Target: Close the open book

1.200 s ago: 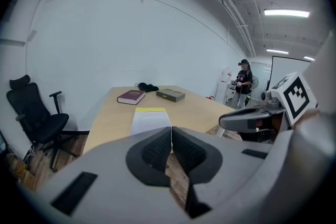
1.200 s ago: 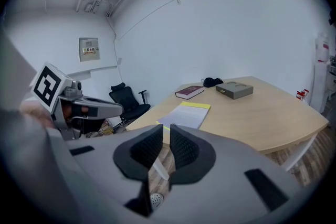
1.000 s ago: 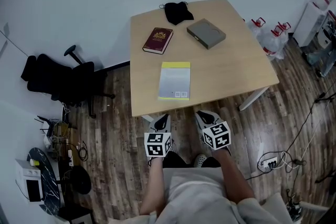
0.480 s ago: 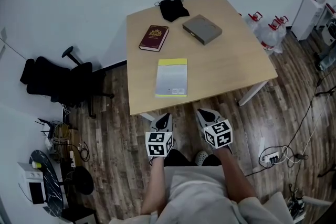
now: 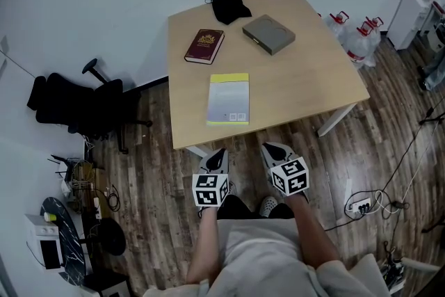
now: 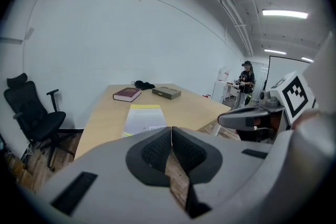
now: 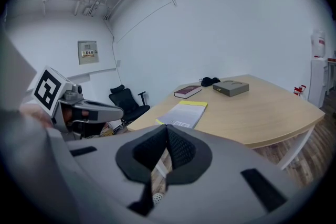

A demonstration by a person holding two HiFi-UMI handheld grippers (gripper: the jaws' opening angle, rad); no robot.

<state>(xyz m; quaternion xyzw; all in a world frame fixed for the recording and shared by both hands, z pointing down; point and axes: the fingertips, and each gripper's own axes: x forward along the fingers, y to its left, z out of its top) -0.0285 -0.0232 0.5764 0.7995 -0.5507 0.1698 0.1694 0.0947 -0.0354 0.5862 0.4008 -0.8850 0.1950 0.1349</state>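
Note:
A thin book (image 5: 229, 99) with a grey cover and a yellow band along its far edge lies flat and closed near the front of the wooden table (image 5: 306, 90). It also shows in the left gripper view as the book (image 6: 144, 118) and in the right gripper view as the book (image 7: 184, 113). My left gripper (image 5: 217, 154) and right gripper (image 5: 269, 147) hang side by side in front of the table's near edge, apart from the book. Both are shut and hold nothing: the left gripper (image 6: 170, 136) and the right gripper (image 7: 167, 136) show their pads pressed together.
Further back on the table lie a maroon book (image 5: 205, 46), a flat grey box (image 5: 268, 34) and a black cloth (image 5: 230, 7). A black office chair (image 5: 76, 104) stands at the left. Water bottles (image 5: 358, 45) and floor cables with a power strip (image 5: 358, 205) are at the right. A person (image 6: 245, 81) stands far off.
The head view has shifted slightly, so the table sits a little higher in the picture. The book, the other table items and both grippers keep their places.

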